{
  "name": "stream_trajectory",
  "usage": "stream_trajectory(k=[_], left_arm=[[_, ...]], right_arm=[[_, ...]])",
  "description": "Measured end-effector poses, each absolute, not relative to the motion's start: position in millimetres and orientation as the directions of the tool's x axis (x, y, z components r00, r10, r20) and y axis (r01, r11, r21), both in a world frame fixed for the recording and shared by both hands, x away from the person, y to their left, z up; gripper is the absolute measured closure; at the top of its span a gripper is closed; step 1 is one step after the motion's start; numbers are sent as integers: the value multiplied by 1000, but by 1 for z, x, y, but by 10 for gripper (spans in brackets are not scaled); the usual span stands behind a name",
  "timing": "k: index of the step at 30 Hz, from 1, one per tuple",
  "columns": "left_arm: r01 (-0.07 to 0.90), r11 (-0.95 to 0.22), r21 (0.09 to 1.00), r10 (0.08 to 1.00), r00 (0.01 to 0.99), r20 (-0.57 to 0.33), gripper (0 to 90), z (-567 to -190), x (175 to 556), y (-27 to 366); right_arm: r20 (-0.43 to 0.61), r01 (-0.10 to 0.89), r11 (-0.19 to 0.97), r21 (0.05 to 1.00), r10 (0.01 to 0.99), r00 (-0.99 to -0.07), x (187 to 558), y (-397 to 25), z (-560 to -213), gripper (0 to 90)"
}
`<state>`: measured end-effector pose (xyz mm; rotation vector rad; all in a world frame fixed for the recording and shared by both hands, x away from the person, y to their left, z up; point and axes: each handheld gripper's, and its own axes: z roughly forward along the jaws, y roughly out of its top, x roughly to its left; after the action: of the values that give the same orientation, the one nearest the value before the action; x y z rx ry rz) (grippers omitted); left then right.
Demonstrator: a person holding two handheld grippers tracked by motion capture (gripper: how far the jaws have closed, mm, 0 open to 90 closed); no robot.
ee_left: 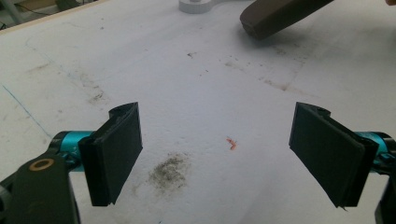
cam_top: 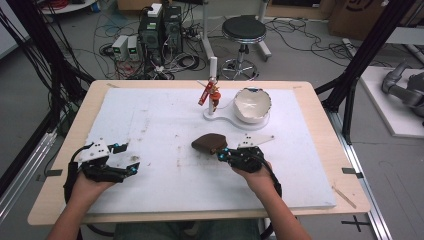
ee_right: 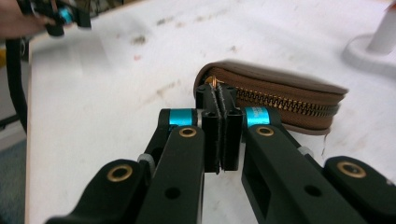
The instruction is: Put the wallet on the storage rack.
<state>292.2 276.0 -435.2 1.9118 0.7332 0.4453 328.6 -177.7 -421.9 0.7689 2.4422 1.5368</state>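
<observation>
A brown zip pouch (cam_top: pixel 209 143) lies flat on the white board (cam_top: pixel 150 115), just right of the middle. In the right gripper view the pouch (ee_right: pixel 285 91) shows its gold zipper along the near side. My right gripper (cam_top: pixel 222 154) (ee_right: pixel 218 100) is shut at the pouch's near left corner, its jaws pinched on the gold zipper pull (ee_right: pixel 214 81). My left gripper (cam_top: pixel 131 157) (ee_left: pixel 219 154) rests low over the board at the left, open wide with only bare stained board between its jaws. The pouch (ee_left: pixel 275 16) lies far beyond it.
A white stand (cam_top: pixel 220 116) at the back holds an upright post (cam_top: pixel 213 70) with a small red item (cam_top: pixel 206 93) and a white bowl (cam_top: pixel 252 105). Behind the table are a stool (cam_top: pixel 243 30), computer boxes (cam_top: pixel 160 30) and cables.
</observation>
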Motion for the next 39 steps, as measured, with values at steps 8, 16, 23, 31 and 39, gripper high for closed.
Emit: stream_trajectory(k=[8, 16, 23, 31, 39], left_arm=[[296, -312, 903, 667, 745, -13, 170, -435, 290, 277], [298, -309, 903, 669, 743, -16, 170, -435, 291, 278], [297, -310, 903, 668, 744, -15, 170, -435, 291, 278], [298, -313, 902, 667, 745, -15, 170, -435, 291, 278], [302, -312, 901, 670, 742, -17, 170, -436, 291, 278]], right_arm=[[131, 309, 293, 905, 499, -857, 328, -185, -403, 900], [135, 292, 243, 925, 509, -850, 332, -193, -386, 900], [124, 271, 212, 939, 525, -842, 336, -199, -369, 900], [127, 256, 157, 954, 562, -817, 346, -218, -345, 900], [143, 267, 115, 957, 615, -775, 361, -241, -328, 900]])
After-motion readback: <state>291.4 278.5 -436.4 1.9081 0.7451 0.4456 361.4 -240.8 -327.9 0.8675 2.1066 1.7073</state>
